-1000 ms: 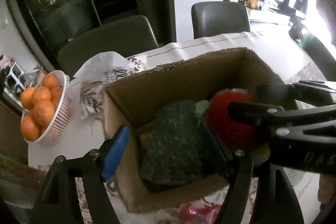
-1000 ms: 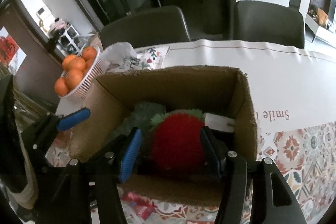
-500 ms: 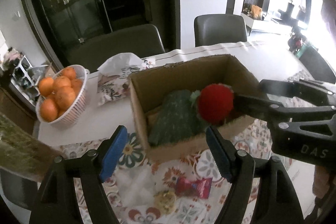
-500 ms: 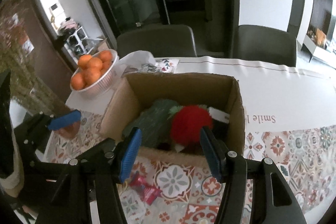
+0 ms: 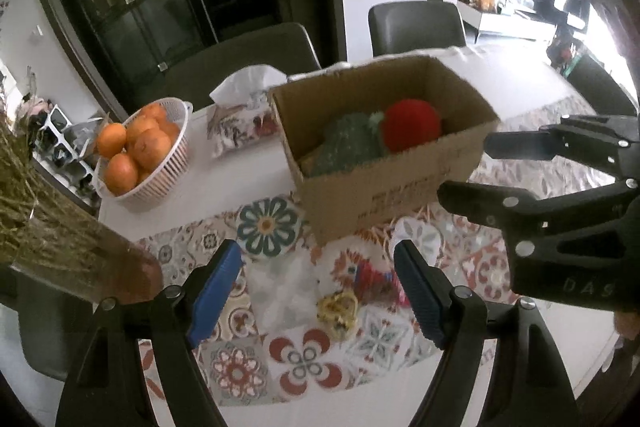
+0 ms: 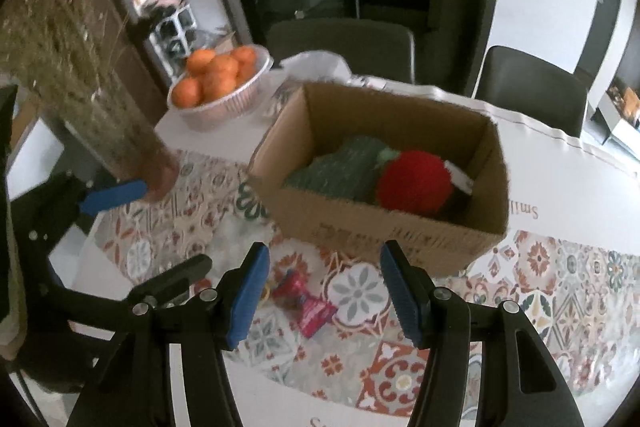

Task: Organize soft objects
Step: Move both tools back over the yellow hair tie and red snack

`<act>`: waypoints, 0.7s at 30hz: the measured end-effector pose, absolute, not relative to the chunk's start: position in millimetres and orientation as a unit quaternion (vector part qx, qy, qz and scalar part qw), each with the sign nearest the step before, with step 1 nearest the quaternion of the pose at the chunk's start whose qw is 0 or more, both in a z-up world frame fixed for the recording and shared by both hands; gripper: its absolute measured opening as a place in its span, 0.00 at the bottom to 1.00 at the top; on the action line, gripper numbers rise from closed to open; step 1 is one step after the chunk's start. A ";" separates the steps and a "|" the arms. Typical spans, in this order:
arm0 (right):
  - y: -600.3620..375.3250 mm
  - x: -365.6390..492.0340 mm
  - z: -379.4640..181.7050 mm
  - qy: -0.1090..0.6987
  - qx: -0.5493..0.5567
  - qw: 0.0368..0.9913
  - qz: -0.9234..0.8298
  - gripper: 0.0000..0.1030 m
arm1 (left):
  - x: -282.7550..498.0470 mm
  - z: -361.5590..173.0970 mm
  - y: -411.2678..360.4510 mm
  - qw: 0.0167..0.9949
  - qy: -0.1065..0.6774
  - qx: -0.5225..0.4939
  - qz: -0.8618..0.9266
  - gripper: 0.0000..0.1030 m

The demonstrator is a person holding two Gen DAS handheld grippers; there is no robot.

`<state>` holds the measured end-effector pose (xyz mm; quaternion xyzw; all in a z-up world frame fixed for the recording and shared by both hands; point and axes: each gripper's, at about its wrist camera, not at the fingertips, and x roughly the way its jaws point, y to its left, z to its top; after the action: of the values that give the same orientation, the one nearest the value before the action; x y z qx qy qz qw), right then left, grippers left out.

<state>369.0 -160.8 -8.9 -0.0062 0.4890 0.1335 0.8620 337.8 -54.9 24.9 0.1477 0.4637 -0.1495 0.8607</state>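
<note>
Both hand-held grippers, left (image 5: 318, 291) and right (image 6: 324, 293), gaping, holding nothing. In front of the box (image 6: 400, 231), loose on the bench (image 5: 240, 171): red wrapper (image 6: 306, 303), nearest the right one. Long axis slanting away from box.

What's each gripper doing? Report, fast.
Left gripper: open, holding nothing.
Right gripper: open, holding nothing.

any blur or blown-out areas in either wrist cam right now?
Left wrist: window area at the right edge is blown out; cardboard box slightly soft. Right wrist: motion blur smears the orange basket and dried-grass vase; heavy fisheye bending in both.
</note>
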 end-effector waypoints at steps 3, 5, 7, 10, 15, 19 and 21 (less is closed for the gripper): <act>-153.1 362.6 -16.2 0.503 -0.019 0.853 0.138 0.57 | 329.7 18.6 -51.3 0.854 0.474 0.152 -0.151 0.76; -149.2 360.5 -21.2 0.511 -0.022 0.847 0.143 0.57 | 324.5 14.4 -48.8 0.849 0.481 0.152 -0.156 0.76; -144.4 358.5 -26.9 0.520 -0.028 0.841 0.149 0.57 | 320.5 9.6 -46.5 0.845 0.487 0.153 -0.158 0.76; -137.6 356.3 -36.8 0.532 -0.041 0.831 0.157 0.57 | 315.8 0.9 -44.0 0.836 0.499 0.157 -0.166 0.76; -126.7 356.5 -52.6 0.554 -0.059 0.813 0.170 0.57 | 313.4 -13.3 -41.3 0.822 0.515 0.171 -0.172 0.76; -121.7 358.8 -66.6 0.571 -0.071 0.799 0.175 0.57 | 313.7 -25.9 -40.2 0.810 0.529 0.178 -0.180 0.76; -119.2 360.2 -73.1 0.578 -0.077 0.793 0.177 0.57 | 314.3 -32.1 -39.3 0.805 0.535 0.183 -0.182 0.76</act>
<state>360.2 -119.2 -73.1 -0.0765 0.5784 0.1771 0.7926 314.3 -39.3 -32.1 0.1830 0.5347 -0.1820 0.8046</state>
